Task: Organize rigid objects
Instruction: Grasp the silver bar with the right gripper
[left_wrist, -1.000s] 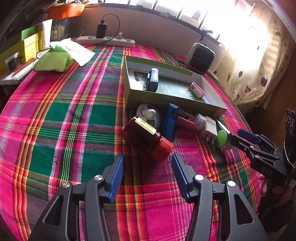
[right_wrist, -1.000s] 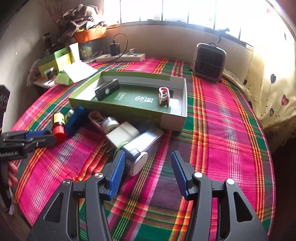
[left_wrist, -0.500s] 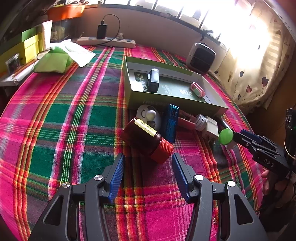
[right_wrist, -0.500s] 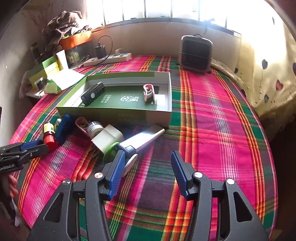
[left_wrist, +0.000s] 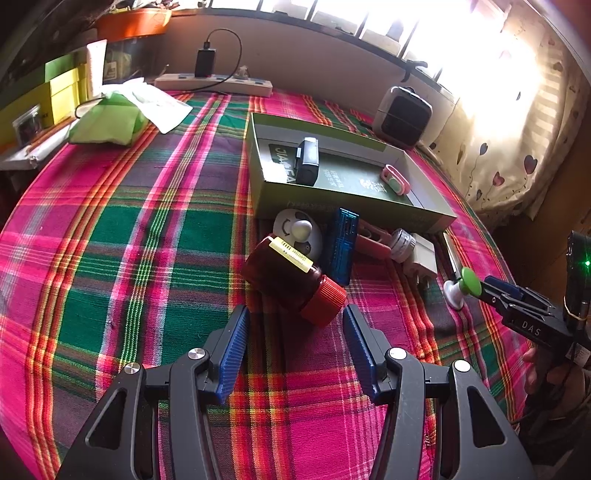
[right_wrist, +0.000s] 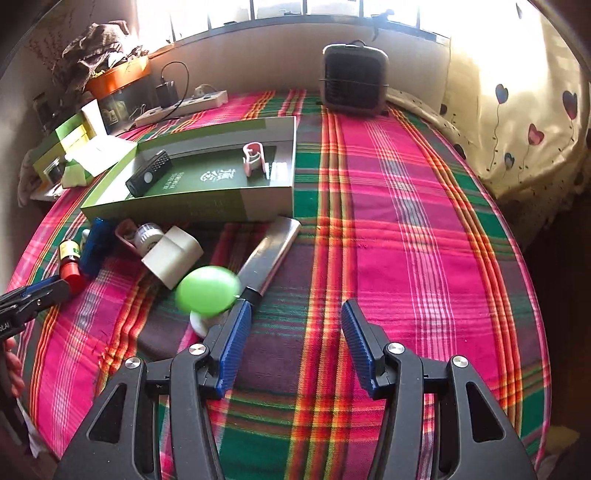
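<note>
Green-capped knob (right_wrist: 207, 290) lies on the plaid cloth (right_wrist: 406, 206) just in front of the green box (right_wrist: 192, 206), beside the white adapter (right_wrist: 173, 256) and the knife (right_wrist: 269, 254). Your right gripper (right_wrist: 291, 332) stands open and empty, its left pad touching or just beside the knob, so you likely need to shift left to straddle it. Your left gripper (left_wrist: 295, 347) hangs open over the red-capped bottle (left_wrist: 291, 277), also near the box front, probably waiting its turn.
</note>
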